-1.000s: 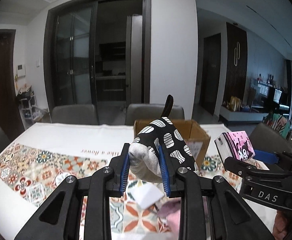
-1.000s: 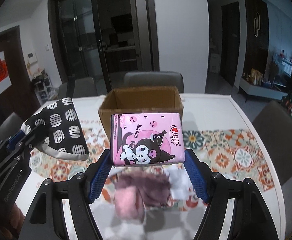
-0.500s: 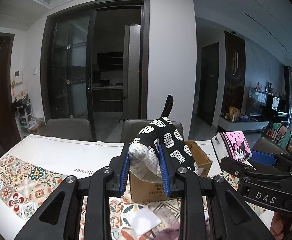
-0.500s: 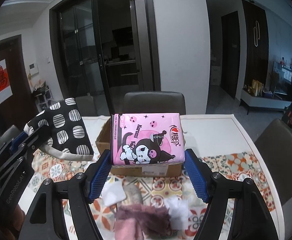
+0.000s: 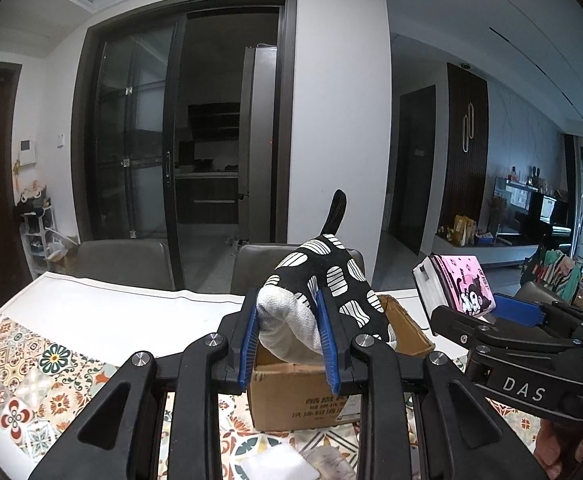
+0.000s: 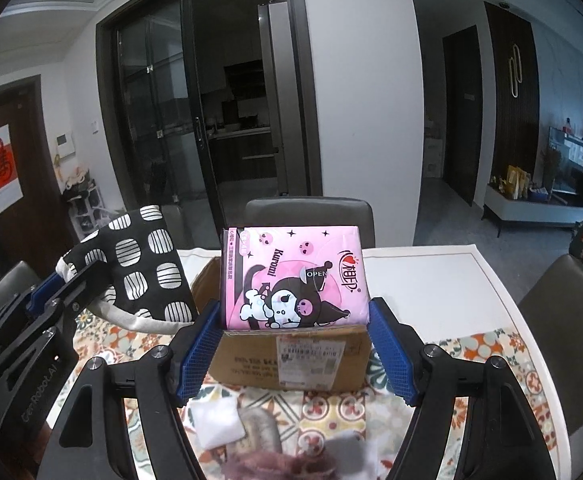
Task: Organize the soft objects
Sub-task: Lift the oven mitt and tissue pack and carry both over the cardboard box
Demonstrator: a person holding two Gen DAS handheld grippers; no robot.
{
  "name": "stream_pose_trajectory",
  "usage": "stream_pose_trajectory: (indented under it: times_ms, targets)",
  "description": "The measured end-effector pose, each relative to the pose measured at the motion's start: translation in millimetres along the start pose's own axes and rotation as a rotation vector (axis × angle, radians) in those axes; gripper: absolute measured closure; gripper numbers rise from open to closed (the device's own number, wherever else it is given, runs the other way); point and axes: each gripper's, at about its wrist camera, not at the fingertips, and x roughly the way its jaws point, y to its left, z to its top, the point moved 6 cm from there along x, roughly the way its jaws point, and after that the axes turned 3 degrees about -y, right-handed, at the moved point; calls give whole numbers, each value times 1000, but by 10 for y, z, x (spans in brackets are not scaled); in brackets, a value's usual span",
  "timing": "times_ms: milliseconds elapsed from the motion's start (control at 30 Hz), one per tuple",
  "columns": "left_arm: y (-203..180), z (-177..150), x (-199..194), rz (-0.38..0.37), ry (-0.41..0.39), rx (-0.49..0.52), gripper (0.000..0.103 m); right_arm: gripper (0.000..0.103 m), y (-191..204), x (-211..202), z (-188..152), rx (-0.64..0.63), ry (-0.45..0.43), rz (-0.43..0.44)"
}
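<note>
The pink tissue pack [image 6: 293, 278] carries the most legible print: "Kuromi" runs down its face beside a cartoon figure, a dark tab reads "OPEN", and a red logo with Chinese characters sits at its right. The right gripper [image 6: 293, 354] has its blue pads pressed against the pack's two short sides, jaws spread wide, holding it upright above the near wall of the cardboard box [image 6: 291, 364]. A white shipping label with fine print, too small to read, is stuck on that wall. In the left wrist view the box front shows dark Chinese characters, and the right gripper's body reads "DAS".

The left gripper [image 5: 287, 344], whose side reads "GenRobot.AI" in the right wrist view, has its jaws drawn narrow around the grey cuff of a black oven mitt with white striped ovals [image 5: 323, 292]. The mitt hangs over the box's left rim, its hanging loop pointing up.

The box stands on a patterned tablecloth [image 5: 31, 380] covering a white table [image 6: 471, 280]. Near its front lie a white pad [image 6: 217, 420], a grey rolled cloth [image 6: 259, 426] and a pinkish fluffy piece [image 6: 279, 464]. The open top of the box is clear between the two held things. Grey chairs [image 6: 307, 216] line the table's far edge, with bare tabletop to the right.
</note>
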Motion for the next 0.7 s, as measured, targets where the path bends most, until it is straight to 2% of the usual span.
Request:
stream_pose_trajectory:
  times_ms: [367, 700]
  targets:
    - [-37, -130, 442, 6, 33, 11, 75, 29, -26, 436, 16, -11, 35, 3]
    - [-97, -268, 900, 8, 99, 30, 75, 29, -104, 865, -23, -19, 89, -3]
